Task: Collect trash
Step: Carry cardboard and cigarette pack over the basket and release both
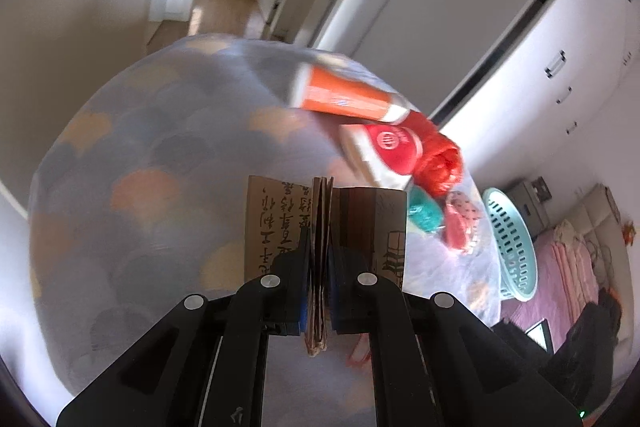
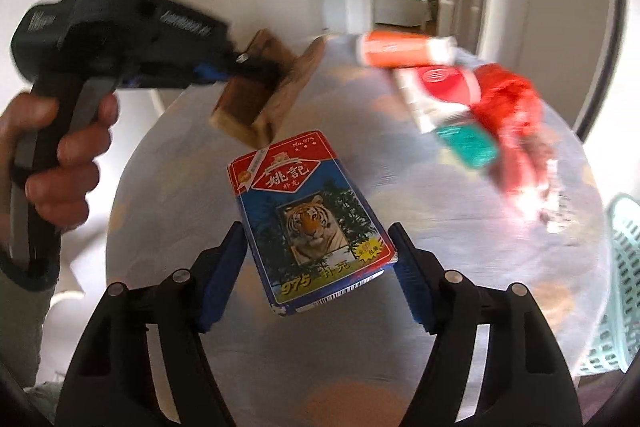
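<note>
the left tool [image 1: 319, 279] is closed tight on a flattened brown paper bag [image 1: 324, 223], held up off the round desk [image 1: 160, 155] with its patterned cloth. the right tool [image 2: 318, 267] is spread wide, its blue pads either side of a tiger-printed card box [image 2: 310, 223] that lies flat on the desk; whether they touch it is unclear. at the far edge, well apart from both tools, lie an orange tube [image 1: 344, 95], a red-and-white packet [image 1: 384, 151], a crumpled red plastic bag [image 1: 440, 159] and a green wrapper [image 1: 424, 213]. a pale green basket [image 1: 510, 247] sits just beyond the desk's right rim.
</note>
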{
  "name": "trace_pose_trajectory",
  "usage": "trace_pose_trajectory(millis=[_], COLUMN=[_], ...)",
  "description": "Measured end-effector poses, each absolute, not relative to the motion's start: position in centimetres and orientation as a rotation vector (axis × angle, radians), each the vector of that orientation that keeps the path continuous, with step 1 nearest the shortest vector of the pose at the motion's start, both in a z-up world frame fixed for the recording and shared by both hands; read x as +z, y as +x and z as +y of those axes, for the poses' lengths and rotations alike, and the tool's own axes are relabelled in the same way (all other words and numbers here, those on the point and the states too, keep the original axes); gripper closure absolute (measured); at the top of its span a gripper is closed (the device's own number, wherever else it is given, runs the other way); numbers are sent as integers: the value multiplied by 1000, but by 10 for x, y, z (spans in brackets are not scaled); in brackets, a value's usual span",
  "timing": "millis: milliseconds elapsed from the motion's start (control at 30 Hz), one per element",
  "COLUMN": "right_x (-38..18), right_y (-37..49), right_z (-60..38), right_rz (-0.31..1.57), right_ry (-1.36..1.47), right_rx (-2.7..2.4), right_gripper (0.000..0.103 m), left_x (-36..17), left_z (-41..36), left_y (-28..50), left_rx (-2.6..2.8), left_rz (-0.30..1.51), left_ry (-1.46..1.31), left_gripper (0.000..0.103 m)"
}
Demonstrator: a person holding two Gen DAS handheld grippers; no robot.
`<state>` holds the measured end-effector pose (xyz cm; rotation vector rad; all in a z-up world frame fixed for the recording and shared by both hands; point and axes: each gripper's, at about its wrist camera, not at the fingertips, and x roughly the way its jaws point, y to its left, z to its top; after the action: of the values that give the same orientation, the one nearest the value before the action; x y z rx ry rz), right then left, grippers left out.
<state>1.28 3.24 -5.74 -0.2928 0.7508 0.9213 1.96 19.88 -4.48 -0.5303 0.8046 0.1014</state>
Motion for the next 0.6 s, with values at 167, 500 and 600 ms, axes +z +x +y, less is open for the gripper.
trace_pose_trajectory(millis=[167,500,600], right_x=[-43,-5,-1], right_y=[31,70,90], right_z=[-5,-112,-140], right_rz=[728,658,649], right_ry=[-246,-93,-43], right_rx=[821,588,508], right_gripper=[36,36,36], left_x=[-36,-11,-1], left_z=[174,102,70], left_y=[39,94,114], left_rx=[50,-113,-175], left_rz=[811,786,778], left_ry=[-492,-407,-363], left_gripper=[97,98,97])
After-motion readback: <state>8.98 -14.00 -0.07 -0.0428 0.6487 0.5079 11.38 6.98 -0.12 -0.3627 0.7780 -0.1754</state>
